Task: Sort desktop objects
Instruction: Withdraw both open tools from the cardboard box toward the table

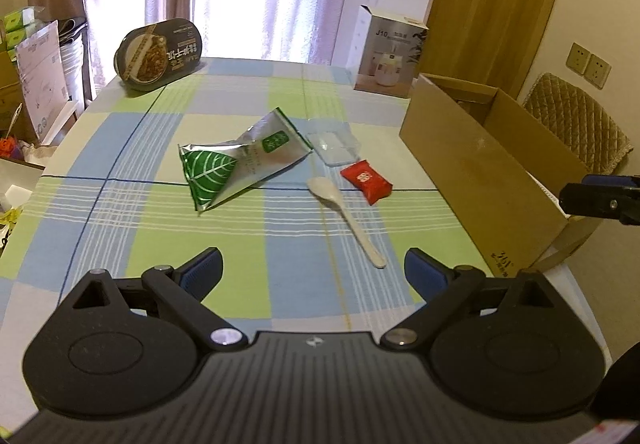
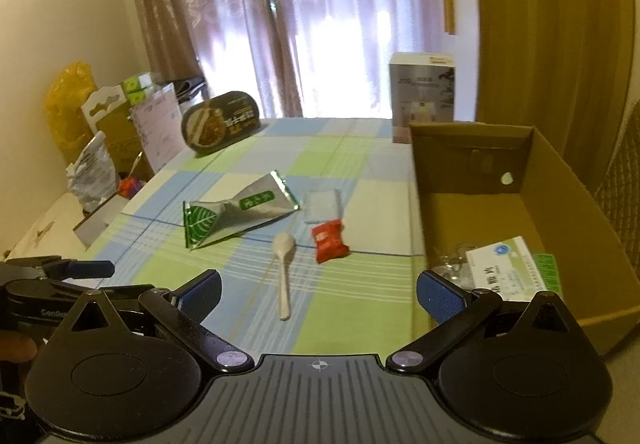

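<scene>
Two grippers, left and right, are held spread wide and empty above the tablecloth. Beside the cardboard box lie spoon, red packet (touching neither) and foil pouch.

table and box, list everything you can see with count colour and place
checked tablecloth: 1, green, blue and white, covers the table
silver foil pouch with green leaf print: 1, lies mid-table
clear plastic tray: 1, transparent, just right of the pouch
red candy wrapper: 1, red, right of the spoon's bowl
white plastic spoon: 1, off-white, in front of the pouch
dark oval meal container: 1, black, propped at far left edge
white product carton: 1, far right end
brown cardboard box: 1, open, on the right
white medicine box: 1, inside the cardboard box
left gripper: 1, black with blue pads, open
right gripper: 1, same, open
</scene>
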